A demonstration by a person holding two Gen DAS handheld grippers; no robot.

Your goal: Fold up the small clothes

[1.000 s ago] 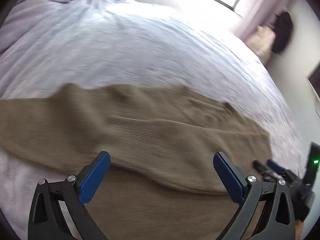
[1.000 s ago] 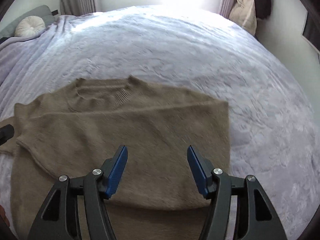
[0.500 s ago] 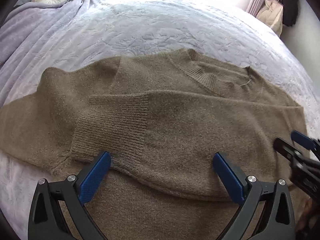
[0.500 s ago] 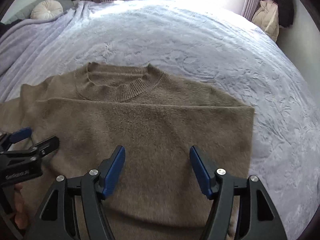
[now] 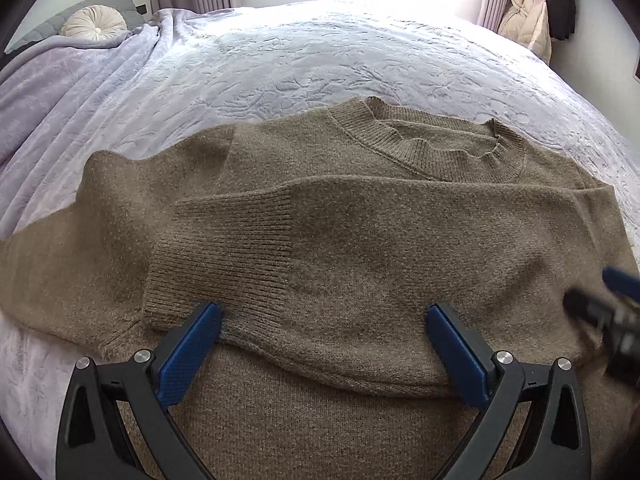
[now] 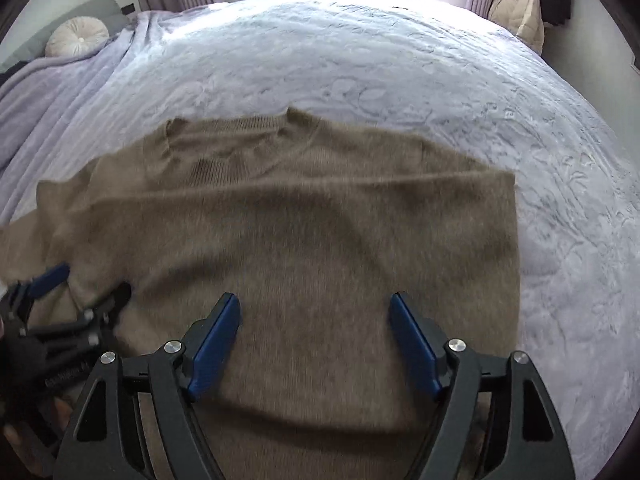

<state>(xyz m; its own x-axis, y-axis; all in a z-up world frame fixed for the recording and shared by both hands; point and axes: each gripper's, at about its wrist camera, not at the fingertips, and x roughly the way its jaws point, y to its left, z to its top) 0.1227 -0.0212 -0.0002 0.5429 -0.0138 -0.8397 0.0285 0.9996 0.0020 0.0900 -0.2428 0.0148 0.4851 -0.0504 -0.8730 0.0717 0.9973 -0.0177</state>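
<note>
A brown knit sweater (image 5: 360, 248) lies flat on the bed, collar (image 5: 432, 148) toward the window. One sleeve is folded across the chest, its ribbed cuff (image 5: 224, 256) at left; the other sleeve (image 5: 80, 240) spreads out to the left. My left gripper (image 5: 324, 344) is open and empty just above the folded sleeve. My right gripper (image 6: 314, 340) is open and empty over the sweater (image 6: 300, 248) body. Each gripper shows blurred at the edge of the other's view.
A pale lilac quilted bedspread (image 5: 320, 52) covers the bed. A rumpled blanket (image 5: 60, 92) and a round cushion (image 5: 94, 26) lie at far left. Bags hang by the wall at far right (image 5: 528, 24). The window is behind.
Both views have pulled back and swung to face the sweater squarely. The sweater lies the same. Both grippers stayed open.
</note>
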